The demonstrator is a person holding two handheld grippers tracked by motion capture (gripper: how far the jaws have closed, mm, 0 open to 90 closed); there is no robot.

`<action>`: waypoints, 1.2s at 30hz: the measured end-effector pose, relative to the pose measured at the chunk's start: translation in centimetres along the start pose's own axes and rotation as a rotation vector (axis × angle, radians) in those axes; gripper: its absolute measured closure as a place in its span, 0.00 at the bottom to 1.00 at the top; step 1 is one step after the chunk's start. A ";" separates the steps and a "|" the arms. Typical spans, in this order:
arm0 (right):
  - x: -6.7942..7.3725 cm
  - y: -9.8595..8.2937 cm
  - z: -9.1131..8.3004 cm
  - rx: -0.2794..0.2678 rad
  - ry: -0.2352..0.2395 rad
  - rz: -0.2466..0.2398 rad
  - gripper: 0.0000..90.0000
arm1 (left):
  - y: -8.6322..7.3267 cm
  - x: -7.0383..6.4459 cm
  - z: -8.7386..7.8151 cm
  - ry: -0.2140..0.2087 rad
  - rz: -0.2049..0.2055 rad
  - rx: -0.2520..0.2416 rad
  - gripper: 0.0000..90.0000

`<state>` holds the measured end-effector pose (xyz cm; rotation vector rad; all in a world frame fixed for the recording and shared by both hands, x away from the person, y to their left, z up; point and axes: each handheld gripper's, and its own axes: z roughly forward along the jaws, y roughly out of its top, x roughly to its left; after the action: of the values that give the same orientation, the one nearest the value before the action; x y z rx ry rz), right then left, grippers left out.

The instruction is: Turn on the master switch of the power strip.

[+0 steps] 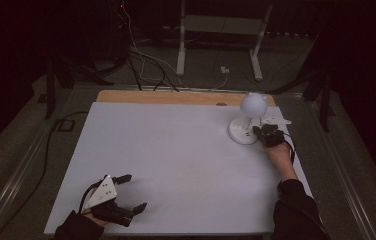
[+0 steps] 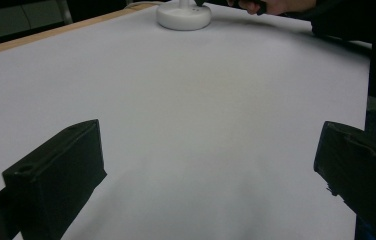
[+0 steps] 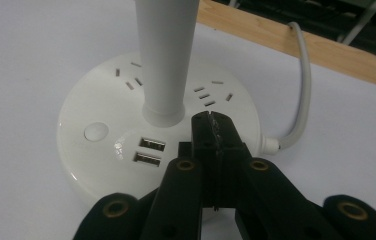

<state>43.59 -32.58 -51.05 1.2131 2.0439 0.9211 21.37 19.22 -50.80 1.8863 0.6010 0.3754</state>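
Dark room, cables on the floor beyond; white surface [image 1: 176,150] with a wooden strip along its far edge. White lamp [image 1: 248,120], globe head on a thin stem, stands near the far right corner; its round base [image 3: 126,145] carries sockets, two USB ports and a round button [image 3: 96,132]. Right claw [image 3: 212,125] is pressed together, tip over the base just beside the stem. Left claw [image 1: 131,192] lies spread near the near left corner, holding nothing. Judgement: likely a button press; shift the tip over the button, press straight down, avoid nudging the stem.
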 end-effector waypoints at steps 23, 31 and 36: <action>0.0 -0.4 0.4 -0.021 -0.024 0.055 1.00 | 0.0 0.0 0.0 -0.003 -0.001 -0.001 0.00; 0.1 -0.4 0.4 -0.028 -0.010 0.065 1.00 | 0.0 0.0 0.0 0.004 -0.008 -0.007 0.00; 0.3 0.4 0.0 -0.025 -0.018 0.043 1.00 | 0.0 0.1 0.0 0.007 -0.006 -0.003 0.00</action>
<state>43.69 -32.18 -50.74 1.2520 1.9930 0.9498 21.46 19.30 -50.79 1.8808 0.6105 0.3782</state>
